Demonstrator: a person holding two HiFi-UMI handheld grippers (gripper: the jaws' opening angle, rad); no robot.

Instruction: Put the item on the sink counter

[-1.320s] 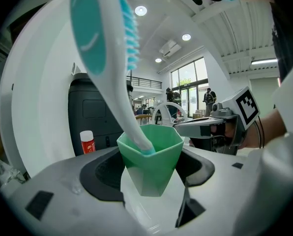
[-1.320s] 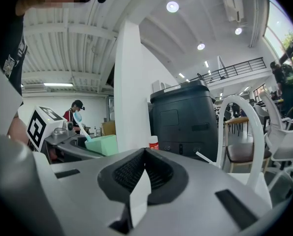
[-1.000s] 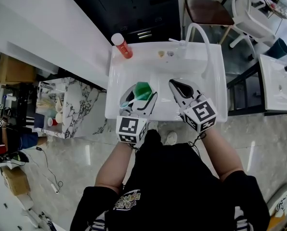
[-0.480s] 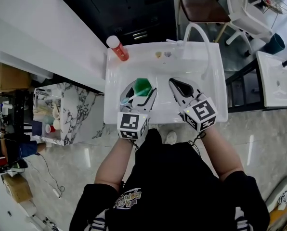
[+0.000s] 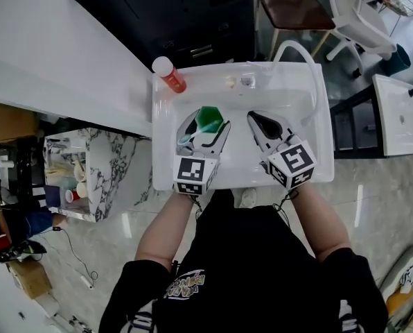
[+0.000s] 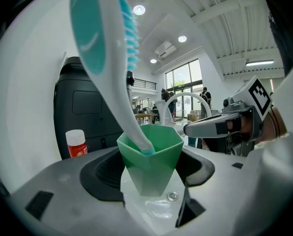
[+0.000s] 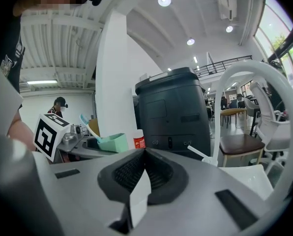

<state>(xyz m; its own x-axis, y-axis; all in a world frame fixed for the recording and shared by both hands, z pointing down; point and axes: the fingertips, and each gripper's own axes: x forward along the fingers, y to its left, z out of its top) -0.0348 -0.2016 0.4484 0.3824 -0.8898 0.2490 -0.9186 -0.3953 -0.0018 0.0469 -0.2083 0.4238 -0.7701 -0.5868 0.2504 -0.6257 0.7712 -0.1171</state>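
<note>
Cup (image 6: 151, 166) pinched in our left hand-held gripper (image 5: 206, 122) may drop its toothbrush (image 6: 114, 73) if tilted; right hand-held gripper (image 7: 140, 181) sits pressed together.

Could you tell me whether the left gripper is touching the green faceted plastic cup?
Touching: in the left gripper view, both black pads of the left gripper press against the sides of the green faceted plastic cup.

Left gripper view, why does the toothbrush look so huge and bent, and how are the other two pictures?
Left gripper view: the wide lens bulges the close toothbrush, while the green cup is sharp. Head view: the white sink looks nearly washed out. Right gripper view: the faucet bows into a wide arc, and a mosaic patch sits top left.
</note>
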